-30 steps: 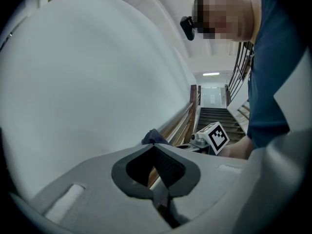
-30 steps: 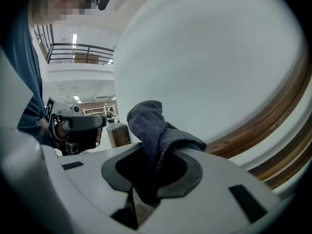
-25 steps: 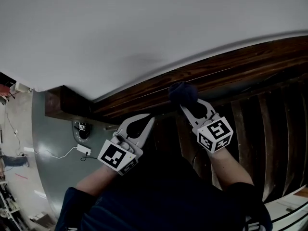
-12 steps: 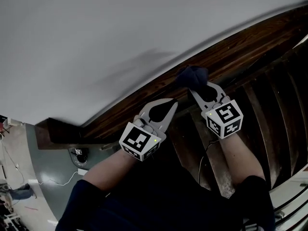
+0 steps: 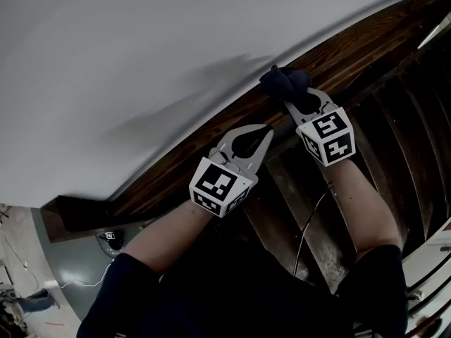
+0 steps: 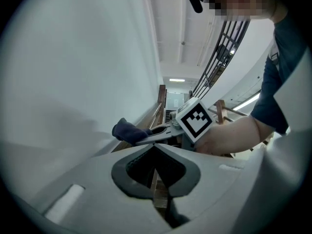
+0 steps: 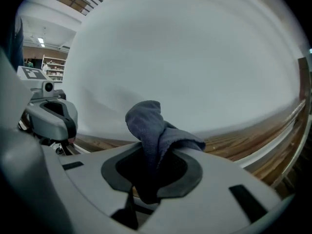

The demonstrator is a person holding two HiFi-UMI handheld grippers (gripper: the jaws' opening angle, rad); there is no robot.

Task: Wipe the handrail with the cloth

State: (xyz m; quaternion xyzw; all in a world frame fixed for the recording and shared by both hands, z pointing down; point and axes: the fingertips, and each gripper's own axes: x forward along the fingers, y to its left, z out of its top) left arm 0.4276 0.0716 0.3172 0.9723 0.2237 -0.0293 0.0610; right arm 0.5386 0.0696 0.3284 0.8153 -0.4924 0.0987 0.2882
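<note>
Navy cloth (image 5: 284, 82) pinched in right tongs (image 5: 289, 103) at wooden handrail (image 5: 345, 53); left tongs (image 5: 267, 130) closed on nothing.

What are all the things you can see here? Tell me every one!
soft bunched cloth: one, dark blue, pinched in the right gripper, against the rail
long wooden handrail: one, dark brown, running along the foot of the wall
plain wall: one, white, above the handrail
wooden slats: several, dark brown, below the handrail
floor: one, grey, far below at lower left
left gripper: one, pale grey with a black-and-white marker cube, shut and empty, beside the rail
right gripper: one, same colours, shut on the cloth
forearms: two, bare, in dark blue sleeves
</note>
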